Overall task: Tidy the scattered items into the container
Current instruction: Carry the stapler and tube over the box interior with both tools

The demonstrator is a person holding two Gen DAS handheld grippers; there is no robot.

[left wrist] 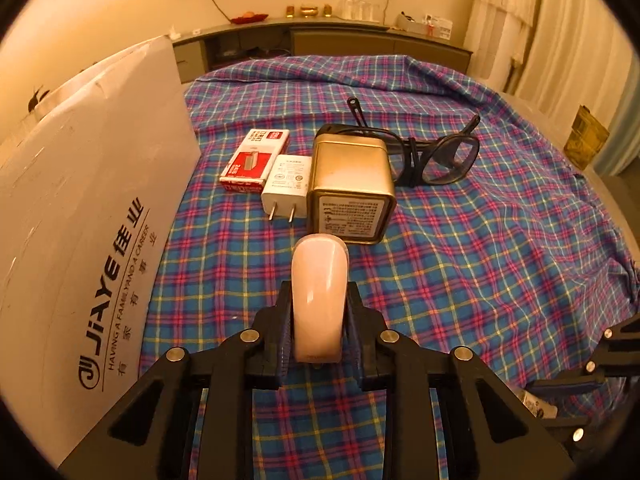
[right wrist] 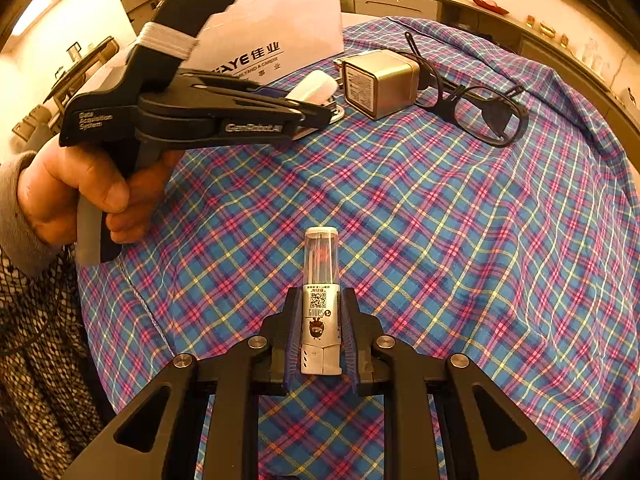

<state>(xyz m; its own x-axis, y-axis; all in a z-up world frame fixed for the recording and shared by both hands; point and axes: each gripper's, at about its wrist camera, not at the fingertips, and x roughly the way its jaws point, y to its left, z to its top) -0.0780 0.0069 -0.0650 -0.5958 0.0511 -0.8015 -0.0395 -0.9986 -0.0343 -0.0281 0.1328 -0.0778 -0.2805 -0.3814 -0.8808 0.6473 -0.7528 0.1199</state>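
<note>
My left gripper (left wrist: 319,300) is shut on a pale pink rounded object (left wrist: 319,292), held above the plaid cloth beside the white JIAYE cardboard box (left wrist: 80,216). Ahead of it lie a red and white small box (left wrist: 254,160), a white plug adapter (left wrist: 286,184), a gold tin (left wrist: 350,184) and black glasses (left wrist: 436,152). My right gripper (right wrist: 320,320) is shut on a small white tube with a clear cap (right wrist: 320,300). The right wrist view also shows the left gripper (right wrist: 312,108), the box (right wrist: 280,28), the tin (right wrist: 378,80) and the glasses (right wrist: 484,112).
The plaid cloth (left wrist: 480,260) covers a round table. A person's hand (right wrist: 80,192) holds the left gripper's handle. A low cabinet (left wrist: 320,40) with small items runs along the far wall, and curtains (left wrist: 560,20) hang at right.
</note>
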